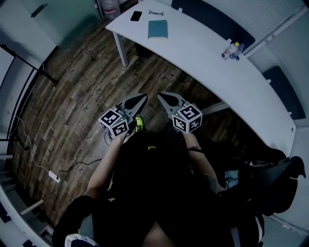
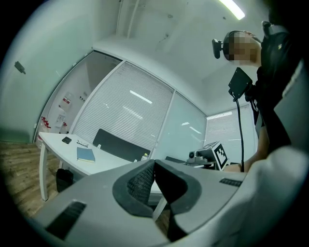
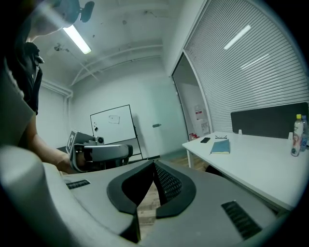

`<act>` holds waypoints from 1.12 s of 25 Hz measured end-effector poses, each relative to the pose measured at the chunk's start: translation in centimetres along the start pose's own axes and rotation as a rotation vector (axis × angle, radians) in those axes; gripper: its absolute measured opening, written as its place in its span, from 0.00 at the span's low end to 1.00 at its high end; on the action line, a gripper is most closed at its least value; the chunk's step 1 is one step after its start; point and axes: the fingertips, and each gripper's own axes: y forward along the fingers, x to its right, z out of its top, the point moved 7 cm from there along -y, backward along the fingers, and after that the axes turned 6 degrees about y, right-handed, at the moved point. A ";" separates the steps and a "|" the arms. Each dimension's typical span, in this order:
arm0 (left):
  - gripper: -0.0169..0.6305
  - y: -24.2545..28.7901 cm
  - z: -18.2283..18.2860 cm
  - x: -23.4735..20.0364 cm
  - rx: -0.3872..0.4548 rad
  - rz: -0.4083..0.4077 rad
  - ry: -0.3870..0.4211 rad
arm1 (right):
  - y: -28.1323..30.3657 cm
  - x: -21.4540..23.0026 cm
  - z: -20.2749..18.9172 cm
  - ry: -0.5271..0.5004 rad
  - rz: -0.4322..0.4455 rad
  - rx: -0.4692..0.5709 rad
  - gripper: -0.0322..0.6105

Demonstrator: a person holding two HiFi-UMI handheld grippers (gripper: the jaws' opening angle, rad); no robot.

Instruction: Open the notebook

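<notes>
A closed teal notebook (image 1: pixel 158 29) lies flat near the far end of the long white table (image 1: pixel 212 62); it also shows small in the left gripper view (image 2: pixel 86 154) and the right gripper view (image 3: pixel 220 146). My left gripper (image 1: pixel 143 96) and right gripper (image 1: pixel 160 95) are held side by side over the wooden floor, well short of the table and far from the notebook. Both are shut with nothing between the jaws, the tips meeting in each gripper view (image 2: pixel 154 162) (image 3: pixel 154 164).
A black phone (image 1: pixel 136 16) and a pair of glasses (image 1: pixel 156 12) lie beyond the notebook. A plastic bottle (image 1: pixel 231 50) stands at the table's right side. A power strip and cable (image 1: pixel 54 176) lie on the floor at left. A whiteboard (image 3: pixel 112 124) stands across the room.
</notes>
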 end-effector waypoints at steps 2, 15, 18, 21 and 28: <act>0.05 0.6 0.0 -1.2 -0.007 -0.004 -0.007 | 0.9 0.9 0.2 0.007 -0.009 -0.008 0.06; 0.05 3.9 1.4 -9.2 -0.026 -0.056 -0.048 | 7.3 5.9 3.0 0.054 -0.063 -0.022 0.06; 0.05 4.2 2.0 -11.3 -0.026 -0.062 -0.054 | 9.0 6.7 4.0 0.053 -0.074 -0.018 0.06; 0.05 4.1 2.4 -13.1 -0.024 -0.070 -0.066 | 10.3 7.1 4.4 0.057 -0.088 -0.016 0.06; 0.05 4.6 2.6 -15.8 -0.028 -0.093 -0.076 | 12.2 7.9 5.0 0.055 -0.122 -0.017 0.06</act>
